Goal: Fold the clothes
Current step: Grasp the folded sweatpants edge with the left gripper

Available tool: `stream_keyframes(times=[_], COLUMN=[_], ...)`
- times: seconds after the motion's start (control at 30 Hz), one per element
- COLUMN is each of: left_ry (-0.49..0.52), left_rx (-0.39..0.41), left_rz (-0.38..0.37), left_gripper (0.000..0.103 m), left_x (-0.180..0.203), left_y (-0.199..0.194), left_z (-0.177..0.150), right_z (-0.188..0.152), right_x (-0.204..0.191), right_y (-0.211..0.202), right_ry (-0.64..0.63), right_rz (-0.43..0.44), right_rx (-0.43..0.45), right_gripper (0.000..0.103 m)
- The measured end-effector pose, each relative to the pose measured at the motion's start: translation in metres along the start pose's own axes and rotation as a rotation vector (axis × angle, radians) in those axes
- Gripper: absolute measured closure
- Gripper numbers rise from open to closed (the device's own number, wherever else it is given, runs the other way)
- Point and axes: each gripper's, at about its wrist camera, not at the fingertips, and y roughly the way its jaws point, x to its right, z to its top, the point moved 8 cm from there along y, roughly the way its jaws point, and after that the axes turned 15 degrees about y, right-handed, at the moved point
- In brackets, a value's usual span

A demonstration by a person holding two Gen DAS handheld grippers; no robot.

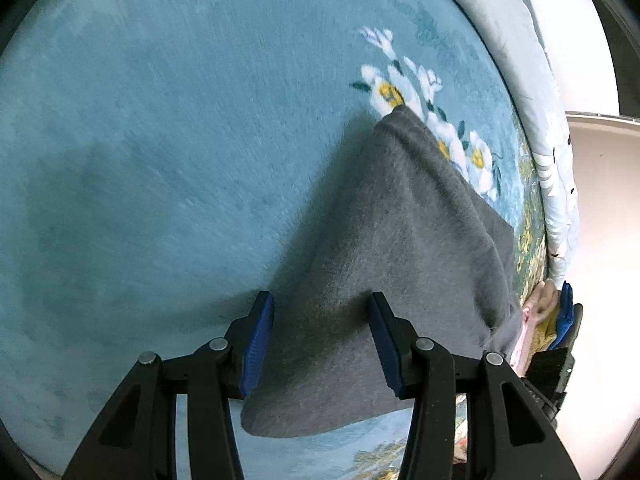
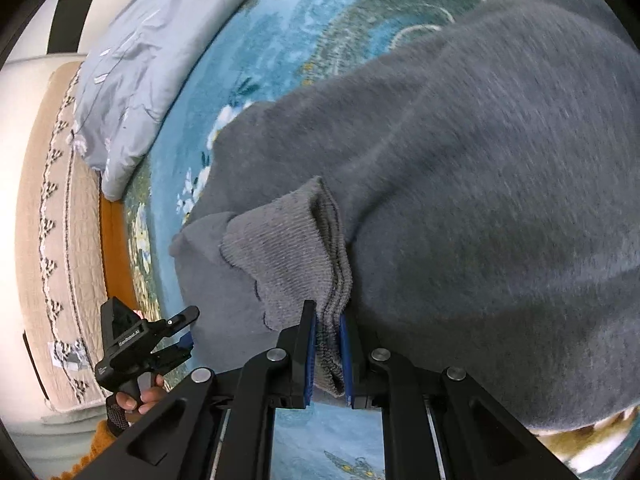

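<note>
A grey fleecy garment (image 2: 480,200) lies bunched on a teal flowered carpet (image 1: 160,120). My right gripper (image 2: 328,312) is shut on its ribbed cuff (image 2: 288,248), several layers pinched between the blue pads. In the left wrist view the garment (image 1: 400,240) rises off the carpet and casts a shadow to its left. My left gripper (image 1: 320,300) stands open, the grey cloth spanning the wide gap behind its fingers with neither pad pressing on it. The right view shows that left gripper (image 2: 180,336) in a hand at the garment's left edge. The right gripper (image 1: 566,312) shows at the left view's right rim.
A pale blue quilt (image 2: 132,80) lies along the carpet's far edge, with a beige quilted mat (image 2: 52,220) and an orange wooden strip (image 2: 116,256) beyond it. A hand (image 2: 144,396) in a mustard sleeve holds the left gripper. Bare carpet stretches left of the garment.
</note>
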Motion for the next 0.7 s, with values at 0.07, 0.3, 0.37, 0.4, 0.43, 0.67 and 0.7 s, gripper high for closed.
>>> stream_keyframes(times=[0.07,0.3,0.37,0.4,0.43,0.67,0.7], left_ry=[-0.007,-0.034,-0.034,-0.032,-0.036,-0.048,-0.044], left_rx=[-0.002,0.008,0.006,0.005,0.001,-0.029,-0.026], left_rz=[-0.011,-0.059,-0.06,-0.057,-0.051,-0.01,-0.008], left_gripper=[0.054,0.073,0.078,0.081,0.083,0.095,0.096], left_x=[0.0,0.002,0.006,0.008,0.009,0.024,0.027], left_y=[0.003,0.009,0.012,0.014,0.016,0.017,0.015], left_z=[0.002,0.009,0.01,0.011,0.012,0.023,0.025], right_z=[0.0,0.0,0.0,0.001,0.0,-0.004,-0.005], right_x=[0.0,0.0,0.0,0.0,0.0,-0.004,-0.006], right_y=[0.001,0.002,0.002,0.002,0.002,0.0,-0.001], right_ry=[0.005,0.021,0.028,0.031,0.034,0.055,0.055], right_rz=[-0.003,-0.021,-0.03,-0.035,-0.039,-0.068,-0.07], right_rx=[0.001,0.001,0.004,0.006,0.008,0.029,0.032], right_gripper=[0.091,0.091,0.091,0.091,0.091,0.091,0.091])
